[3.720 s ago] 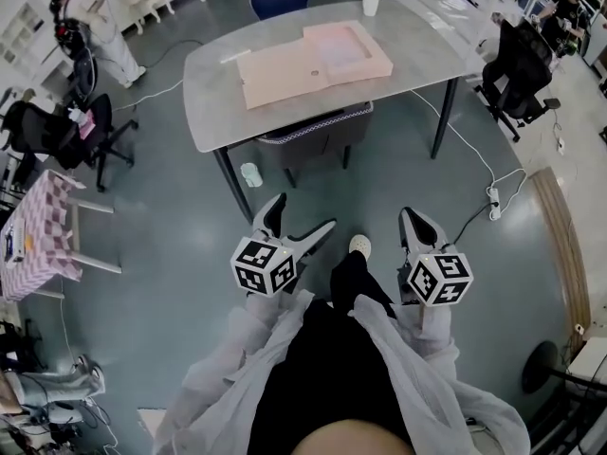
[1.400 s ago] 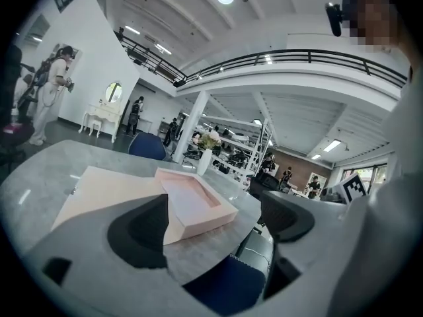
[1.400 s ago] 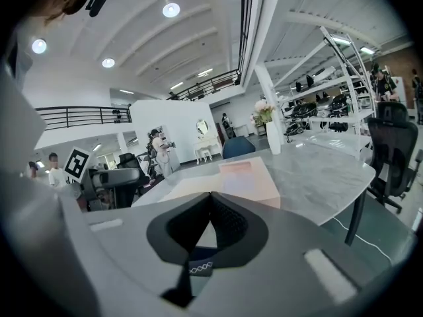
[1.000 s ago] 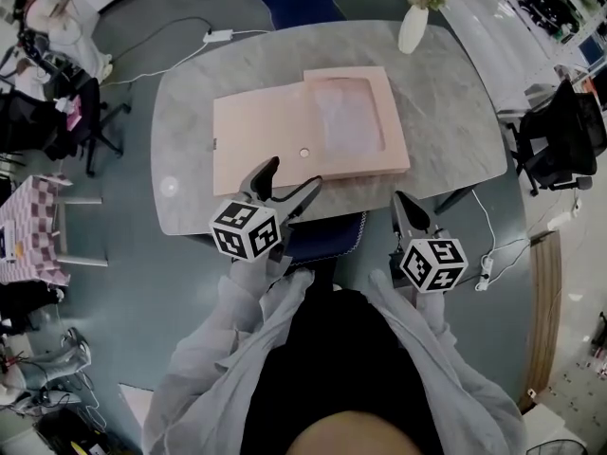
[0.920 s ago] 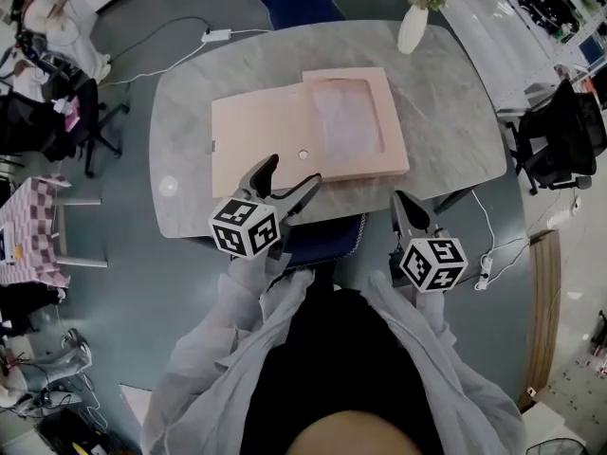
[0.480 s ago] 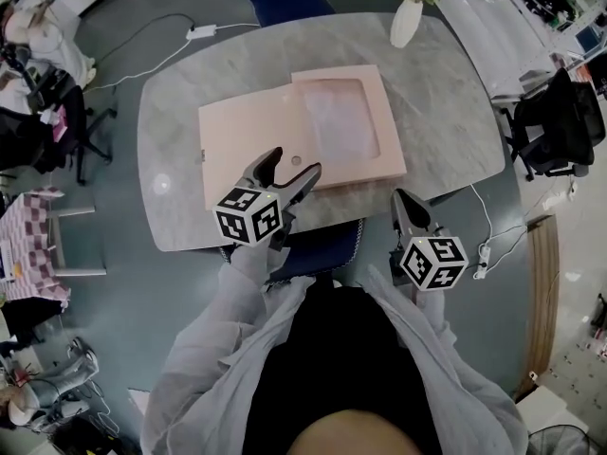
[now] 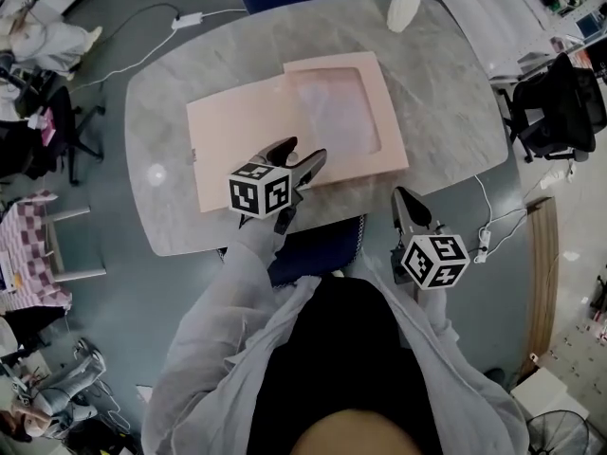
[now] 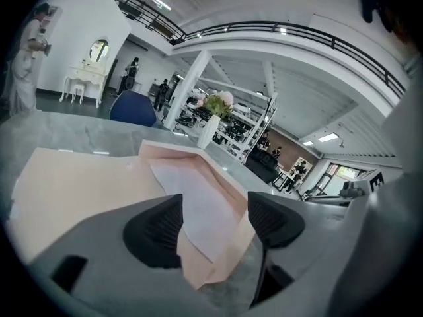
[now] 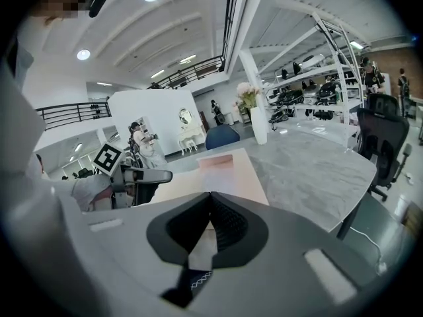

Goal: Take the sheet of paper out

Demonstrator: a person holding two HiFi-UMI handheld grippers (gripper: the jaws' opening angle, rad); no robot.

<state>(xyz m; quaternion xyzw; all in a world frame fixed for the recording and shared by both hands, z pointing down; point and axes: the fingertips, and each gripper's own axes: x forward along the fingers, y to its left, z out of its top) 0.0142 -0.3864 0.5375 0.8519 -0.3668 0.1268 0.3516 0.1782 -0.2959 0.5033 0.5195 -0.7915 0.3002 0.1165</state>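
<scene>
The right tool (image 7: 406,197) (image 9: 210,200) hung shut and empty short of the table (image 7: 446,112), seemingly spare, while the left tool (image 7: 302,152) (image 8: 213,223), jaws just closing but apart and gripping nothing, hovered at the near edge of the folder (image 7: 242,150) (image 8: 79,183), likely aiming for the sheet of paper (image 7: 332,112) (image 8: 198,203) in its right half

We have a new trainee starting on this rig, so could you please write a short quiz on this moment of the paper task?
1. True or false: the right gripper has its jaws together and holds nothing.
2. The left gripper hovers over: A) the near edge of the pale peach cardboard folder; B) a white vase; C) the floor.
3. Where does the white sheet of paper lie?
Key: 1 true. 2 A; its jaws, just now closing, stand apart and grip nothing. 3 inside the folder's right half, on the grey marble-patterned table.
</scene>
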